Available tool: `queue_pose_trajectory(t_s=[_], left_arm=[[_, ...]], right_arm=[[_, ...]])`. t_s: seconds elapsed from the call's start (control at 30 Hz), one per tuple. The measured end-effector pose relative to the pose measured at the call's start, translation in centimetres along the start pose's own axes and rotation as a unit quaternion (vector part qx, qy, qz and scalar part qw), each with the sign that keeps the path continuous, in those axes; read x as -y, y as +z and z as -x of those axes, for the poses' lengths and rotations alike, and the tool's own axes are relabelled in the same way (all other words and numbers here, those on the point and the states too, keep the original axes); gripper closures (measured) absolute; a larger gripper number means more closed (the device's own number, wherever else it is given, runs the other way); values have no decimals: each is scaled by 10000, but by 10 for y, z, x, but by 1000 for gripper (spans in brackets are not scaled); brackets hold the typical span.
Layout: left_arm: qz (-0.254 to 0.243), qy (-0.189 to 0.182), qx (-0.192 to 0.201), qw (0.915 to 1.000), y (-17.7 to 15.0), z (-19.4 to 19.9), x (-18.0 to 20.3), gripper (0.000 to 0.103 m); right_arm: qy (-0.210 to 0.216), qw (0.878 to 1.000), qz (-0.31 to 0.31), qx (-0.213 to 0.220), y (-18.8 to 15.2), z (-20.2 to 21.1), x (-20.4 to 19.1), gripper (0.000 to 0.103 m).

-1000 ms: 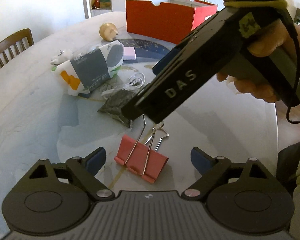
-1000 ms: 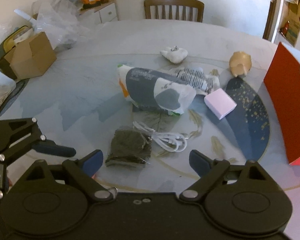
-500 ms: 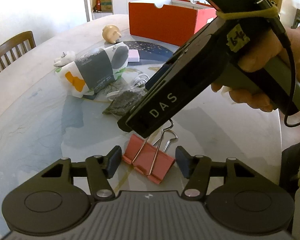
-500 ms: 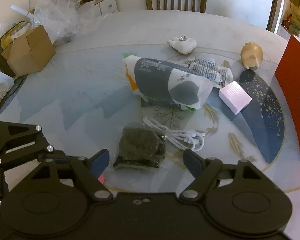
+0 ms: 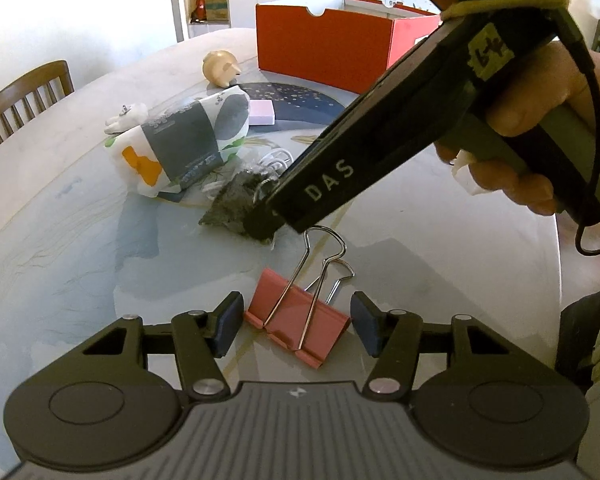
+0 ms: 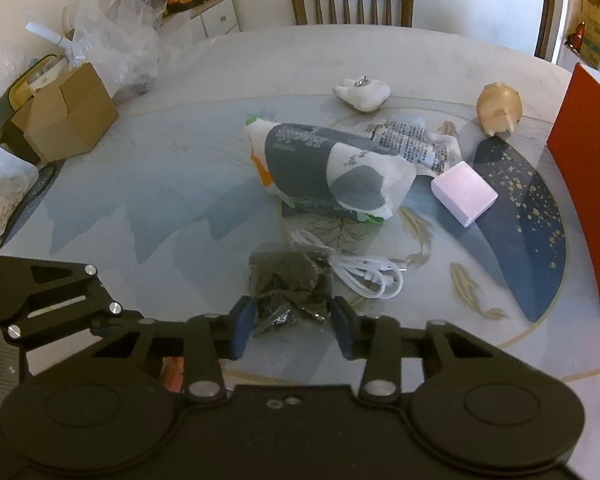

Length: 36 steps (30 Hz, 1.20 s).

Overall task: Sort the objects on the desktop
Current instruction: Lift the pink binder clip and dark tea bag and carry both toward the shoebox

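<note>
Pink binder clip (image 5: 298, 326): folded sheet-metal body, matte, with two bright wire handles laid back and up; flat on the counter (image 5: 60, 240) between the blue pads of the left gripper (image 5: 296, 326). Jaws half spread around the clip, left pad just beside its edge, right pad with a sliver of gap; no clear press visible.

Right gripper (image 6: 292, 326), black and boxy, lettered DAS along its side, held in a hand (image 5: 548, 128); jaws closing on a dark crinkled packet (image 6: 290, 280) in clear film, near end bunched between the pads.

Just past the packet, a coiled white cable (image 6: 366, 274), glossy and thin. Beyond, a plump soft pouch (image 6: 328, 168) printed grey, white and orange, lying over a flatter wrapper with black text (image 6: 410, 140). Beside it a pale pink block (image 6: 464, 194), finely ribbed. Farther off, a white glazed-looking figurine (image 6: 362, 92) with a metal ring on top, and a tan rounded piggy shape (image 6: 498, 110).

Counter: round, glossy, marbled pale grey with blue wash, a dark navy crescent flecked gold, thin gold lines. Open red cardboard box (image 5: 332, 50) with white inside at the far edge. Wooden slat-back chair (image 6: 352, 6) behind; brown carton (image 6: 66, 114), plastic bags and a white cabinet along the wall.
</note>
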<state>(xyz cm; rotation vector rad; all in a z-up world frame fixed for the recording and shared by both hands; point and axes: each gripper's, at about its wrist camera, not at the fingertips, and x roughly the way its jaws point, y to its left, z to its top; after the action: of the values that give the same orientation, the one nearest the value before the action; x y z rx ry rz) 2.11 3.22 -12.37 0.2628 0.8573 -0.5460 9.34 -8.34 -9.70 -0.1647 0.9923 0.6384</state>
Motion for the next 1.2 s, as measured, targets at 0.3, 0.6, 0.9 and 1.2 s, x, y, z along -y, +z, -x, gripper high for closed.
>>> queue_pose_trajectory(t_s=[0.3,0.6,0.9,1.2], left_arm=[[176,-47,-22,9998,10,-2,1,45],[221,-59,119,9997,32,6,14,45],[139,-148,319,9993,67,12,41,45],[-8,-171,610,9980,121,19,68,45]], right_arm=[[97,9996,-201,161,-5,22,17,72],[90,9976,-548,425,-7,55,48,72],[-61,9939,-864,684,-13,90,87,72],[-246,9891,-1141,898,-20,124,128,72]])
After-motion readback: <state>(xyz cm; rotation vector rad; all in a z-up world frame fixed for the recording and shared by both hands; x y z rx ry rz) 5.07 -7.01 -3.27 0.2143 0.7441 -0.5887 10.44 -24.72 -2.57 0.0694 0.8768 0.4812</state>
